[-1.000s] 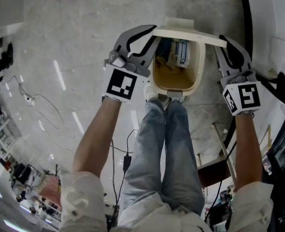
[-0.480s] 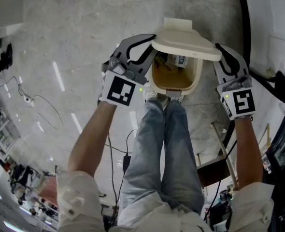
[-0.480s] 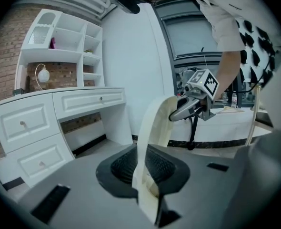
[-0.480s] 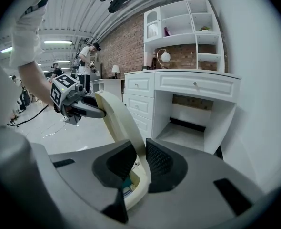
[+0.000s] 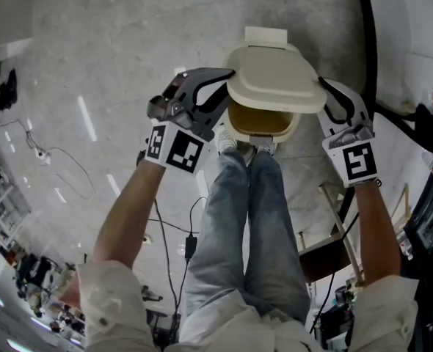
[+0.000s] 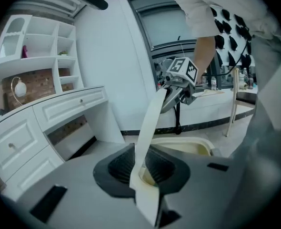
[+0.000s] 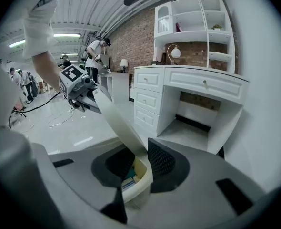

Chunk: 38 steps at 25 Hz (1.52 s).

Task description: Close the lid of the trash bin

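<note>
The cream trash bin [image 5: 264, 133] stands on the floor just ahead of the person's shoes. Its lid [image 5: 275, 75] slopes low over the opening, hinged at the far side, and only the near strip of the inside shows. My left gripper [image 5: 227, 86] is shut on the lid's left edge. In the left gripper view that edge [image 6: 147, 123] runs up between the jaws. My right gripper [image 5: 325, 94] is on the right edge. Its jaws have just been opening a little, with the lid edge [image 7: 116, 118] still pinched between them. Packets lie inside the bin [image 7: 138, 175].
The person's legs [image 5: 253, 218] stand right behind the bin. A white desk with drawers [image 7: 188, 89] and shelves stands nearby. Cables [image 5: 62, 160] trail over the marble floor at left. A wooden stool [image 5: 334, 248] and a black cable sit at right.
The lid has swung down from nearly upright to sloping low over the bin, hiding most of its contents. Both grippers came toward the person and lower with it.
</note>
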Each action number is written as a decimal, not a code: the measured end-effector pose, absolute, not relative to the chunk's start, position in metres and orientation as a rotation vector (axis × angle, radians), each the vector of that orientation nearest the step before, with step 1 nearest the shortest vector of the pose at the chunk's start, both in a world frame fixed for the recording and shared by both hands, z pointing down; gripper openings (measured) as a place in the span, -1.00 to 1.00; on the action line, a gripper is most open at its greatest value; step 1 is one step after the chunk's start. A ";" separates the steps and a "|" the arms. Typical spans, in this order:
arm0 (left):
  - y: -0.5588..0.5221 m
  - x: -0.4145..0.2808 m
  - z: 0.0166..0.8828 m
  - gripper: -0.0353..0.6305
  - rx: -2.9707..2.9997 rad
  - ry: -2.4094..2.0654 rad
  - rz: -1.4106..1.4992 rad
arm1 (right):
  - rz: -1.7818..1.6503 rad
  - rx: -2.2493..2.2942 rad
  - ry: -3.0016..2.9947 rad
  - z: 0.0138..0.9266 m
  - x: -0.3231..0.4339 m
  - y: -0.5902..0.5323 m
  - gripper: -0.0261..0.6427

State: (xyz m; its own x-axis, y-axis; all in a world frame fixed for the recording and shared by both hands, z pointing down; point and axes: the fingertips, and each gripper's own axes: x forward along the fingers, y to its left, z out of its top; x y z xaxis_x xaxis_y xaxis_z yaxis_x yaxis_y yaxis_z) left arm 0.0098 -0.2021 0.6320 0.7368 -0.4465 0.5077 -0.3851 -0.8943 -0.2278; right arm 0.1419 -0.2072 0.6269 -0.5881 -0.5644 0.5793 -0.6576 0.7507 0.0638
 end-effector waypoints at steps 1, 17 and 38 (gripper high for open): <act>-0.200 0.011 0.633 -0.71 -2.824 0.662 -0.876 | 0.220 0.911 -2.362 0.628 0.142 -0.205 -0.63; -0.167 0.011 0.652 -0.57 -2.831 0.506 -0.962 | 0.141 0.726 -2.307 0.646 0.137 -0.171 -0.47; -0.139 0.010 0.679 -0.34 -2.831 0.290 -1.049 | 0.113 0.491 -2.283 0.674 0.130 -0.139 -0.18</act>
